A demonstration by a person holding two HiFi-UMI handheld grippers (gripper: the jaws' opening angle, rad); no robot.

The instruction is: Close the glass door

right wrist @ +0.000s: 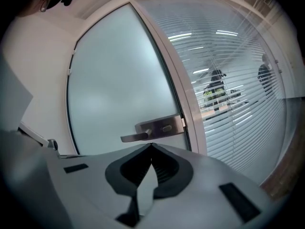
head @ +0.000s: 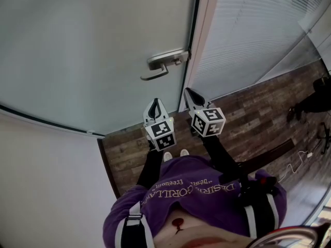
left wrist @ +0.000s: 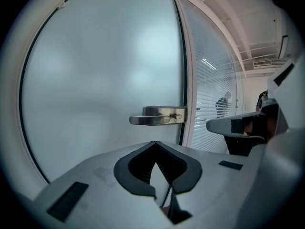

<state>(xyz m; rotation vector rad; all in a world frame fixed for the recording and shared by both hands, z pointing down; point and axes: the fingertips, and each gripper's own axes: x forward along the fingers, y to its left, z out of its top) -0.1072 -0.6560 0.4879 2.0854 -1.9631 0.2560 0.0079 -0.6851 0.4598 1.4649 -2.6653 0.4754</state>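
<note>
Jaws pressed together on both. The left gripper (left wrist: 155,143) has its tips meeting with nothing between them, and the right gripper (right wrist: 151,145) is the same, tips touching and empty. Both point at the glass door (head: 93,50) from a little way off, touching neither it nor its handle. In the head view they sit side by side, the left one slightly lower, the right one nearer the door frame (head: 202,45). Each carries its marker cube (head: 161,133) at the back.

The glass door is frosted and fills the upper left of the head view. Its dark edge lies right along the white frame; cannot tell if it is latched. The metal lever handle (head: 163,63) sits at that edge on its plate, lever level and pointing away from the frame, just above and between the two grippers in the head view.

Right of the frame is a glass wall with slatted blinds (head: 258,35). The wood-pattern floor (head: 258,123) runs below. The person's purple sweatshirt (head: 207,195) with print across it shows at the bottom, black sleeves reaching to the grippers.
</note>
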